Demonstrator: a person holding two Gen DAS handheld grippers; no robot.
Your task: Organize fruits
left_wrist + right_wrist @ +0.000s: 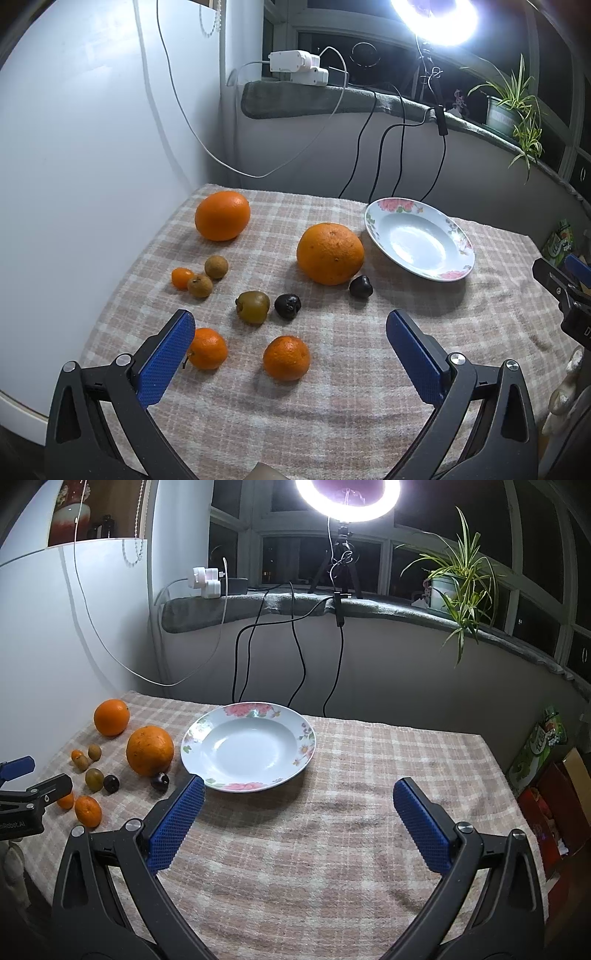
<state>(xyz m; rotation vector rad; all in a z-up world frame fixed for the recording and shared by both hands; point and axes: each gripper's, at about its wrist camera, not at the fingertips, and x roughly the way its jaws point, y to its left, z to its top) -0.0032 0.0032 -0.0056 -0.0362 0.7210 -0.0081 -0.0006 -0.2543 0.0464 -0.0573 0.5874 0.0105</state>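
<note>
A flowered white plate [458, 236] [306, 734] lies empty on the checked cloth. Left of it lie two big oranges [330, 254] [222, 215], two tangerines [286, 357] [208, 348], a tiny orange [181, 277], two brown longans [216, 267] [200, 285], a green-brown fruit [253, 306] and two dark fruits [287, 305] [361, 286]. My left gripper [290, 325] is open and empty above the near tangerines. My right gripper [299, 794] is open and empty just in front of the plate. The big orange [150, 750] next to the plate shows in the right wrist view.
The checked cloth [369, 775] covers the table. A white cabinet wall [74, 147] stands at the left. Cables [295, 657] hang behind the table from a sill with a ring light [347, 494] and a potted plant [454, 583]. Boxes [546, 801] stand right of the table.
</note>
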